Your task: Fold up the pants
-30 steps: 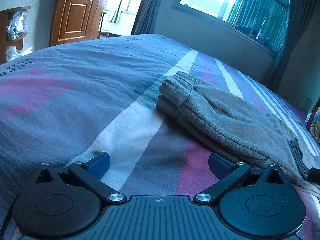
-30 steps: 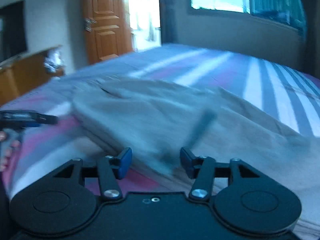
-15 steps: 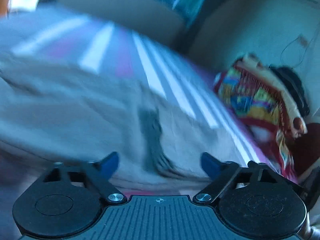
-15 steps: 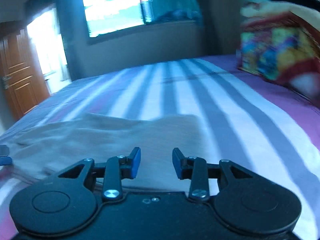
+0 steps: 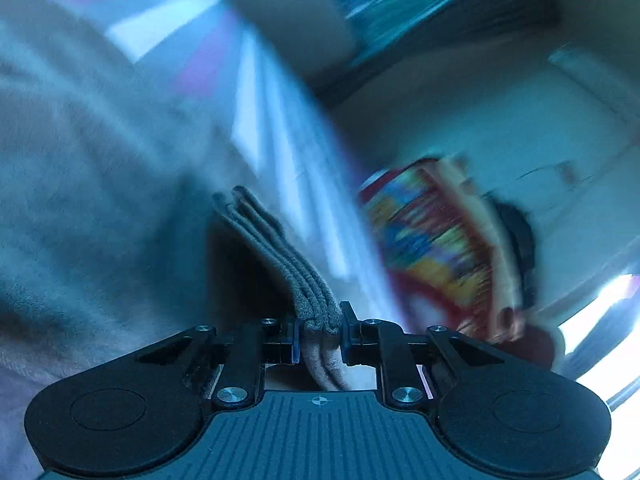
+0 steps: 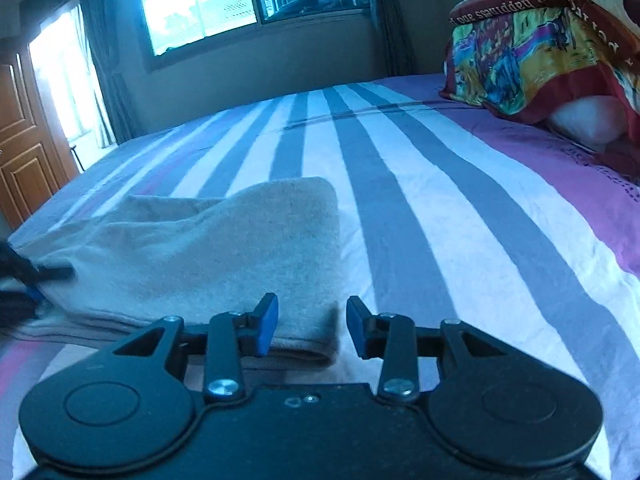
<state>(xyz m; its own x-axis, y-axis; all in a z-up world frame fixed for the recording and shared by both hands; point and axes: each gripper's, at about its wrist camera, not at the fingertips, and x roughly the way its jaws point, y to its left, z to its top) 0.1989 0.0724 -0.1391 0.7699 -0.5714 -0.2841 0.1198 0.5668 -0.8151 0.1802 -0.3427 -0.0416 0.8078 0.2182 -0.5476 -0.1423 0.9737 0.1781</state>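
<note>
Clamping pants (image 5: 276,264) waistband edge: left hand-held gripper (image 5: 320,334); right hand-held gripper (image 6: 312,326) parted astride folded corner.

Both cameras look forward from low over the striped bed (image 6: 400,200) — close to the grey pants (image 6: 224,248). They share the pants and the colourful pillow (image 5: 436,240) — the left view tilted and blurred.

We got daylight from the window (image 6: 200,4), blown out to white, with a blue cast everywhere. Left wrist view was heavily motion-smeared; only the gripper body stayed sharp. Right wrist view was crisp, with fisheye bending at the edges and soft shadows under the pants (image 6: 224,248).
</note>
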